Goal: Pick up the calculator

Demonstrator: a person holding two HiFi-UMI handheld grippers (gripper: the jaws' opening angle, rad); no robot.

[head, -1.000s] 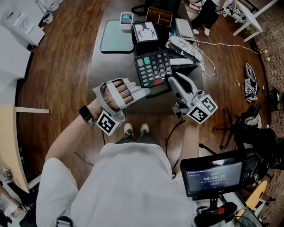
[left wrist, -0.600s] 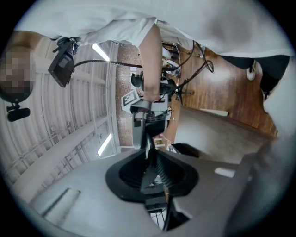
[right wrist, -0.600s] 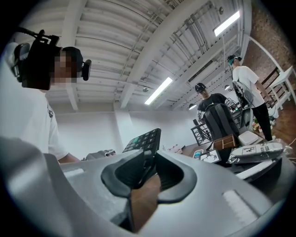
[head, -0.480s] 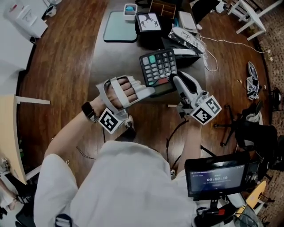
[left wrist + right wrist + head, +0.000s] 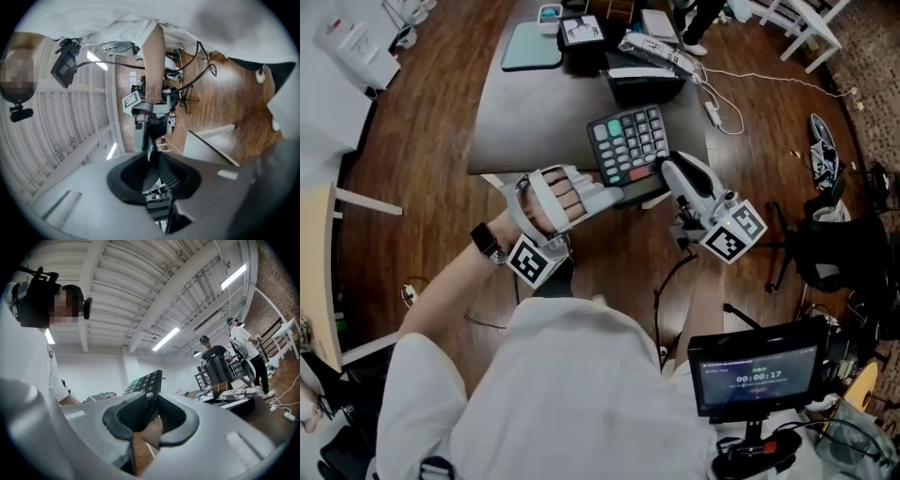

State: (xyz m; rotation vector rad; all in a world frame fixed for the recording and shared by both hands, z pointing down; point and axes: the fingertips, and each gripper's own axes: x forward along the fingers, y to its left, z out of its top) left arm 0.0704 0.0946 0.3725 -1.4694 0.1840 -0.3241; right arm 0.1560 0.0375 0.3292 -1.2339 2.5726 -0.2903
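Together, we had the calculator [image 5: 628,145] clamped from both sides: our left gripper [image 5: 617,194] was pinched on its near-left edge and our right gripper [image 5: 667,171] on its near-right edge, pads pressed against the casing. It hung keys-up, clear of the grey table [image 5: 525,122], above that table's near right corner, its near end jutting past the table's edge.

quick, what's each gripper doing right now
Left gripper: shut on the calculator, at its edge.
Right gripper: shut on the same calculator, at the opposite side.
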